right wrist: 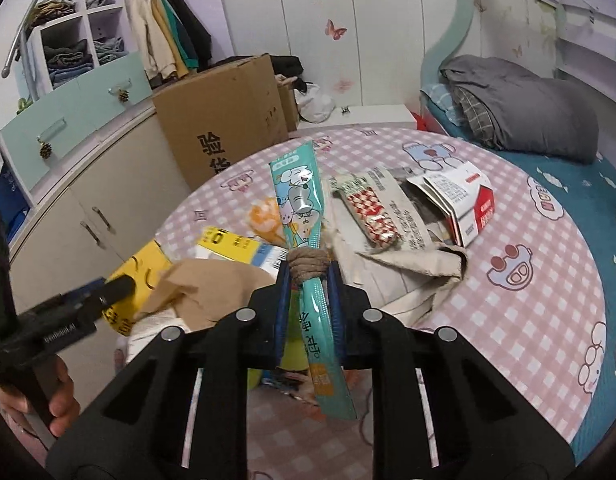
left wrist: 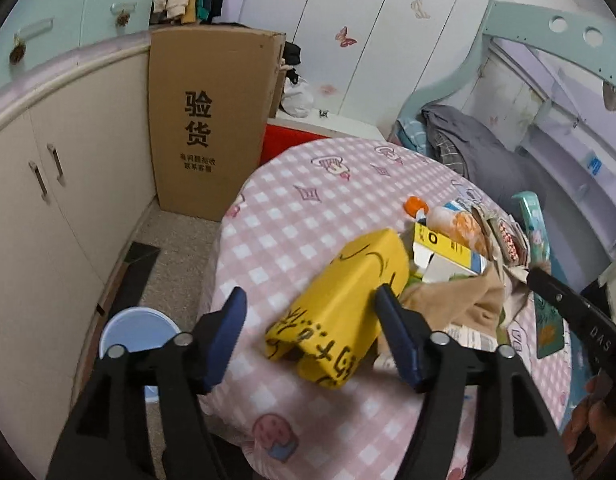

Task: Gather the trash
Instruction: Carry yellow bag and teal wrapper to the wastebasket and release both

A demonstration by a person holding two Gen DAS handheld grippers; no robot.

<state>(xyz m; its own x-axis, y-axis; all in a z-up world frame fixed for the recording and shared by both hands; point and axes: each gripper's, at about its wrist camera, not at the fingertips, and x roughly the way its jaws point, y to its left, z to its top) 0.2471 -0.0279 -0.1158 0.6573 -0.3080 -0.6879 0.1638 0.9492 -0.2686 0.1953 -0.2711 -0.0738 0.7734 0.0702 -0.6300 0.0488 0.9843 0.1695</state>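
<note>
Trash lies on a round table with a pink checked cloth [left wrist: 291,216]. My left gripper [left wrist: 312,300] is open, its fingers on either side of a yellow carton [left wrist: 344,300] lying on the cloth. My right gripper [right wrist: 308,276] is shut on a long teal snack wrapper [right wrist: 299,200], together with the rope handle [right wrist: 308,262] of a beige canvas bag [right wrist: 408,260]. The wrapper sticks up above the bag. A red-white checked packet [right wrist: 372,216] and a red-white carton [right wrist: 464,200] lie on the bag. A yellow flat box [left wrist: 444,246] and an orange-capped pouch [left wrist: 448,220] lie beyond the carton.
A tall cardboard box [left wrist: 207,120] stands on the floor left of the table, next to beige cabinets [left wrist: 55,200]. A blue-white bin [left wrist: 135,332] stands on the floor below the left gripper. A bed with a grey blanket [right wrist: 524,100] is at the right.
</note>
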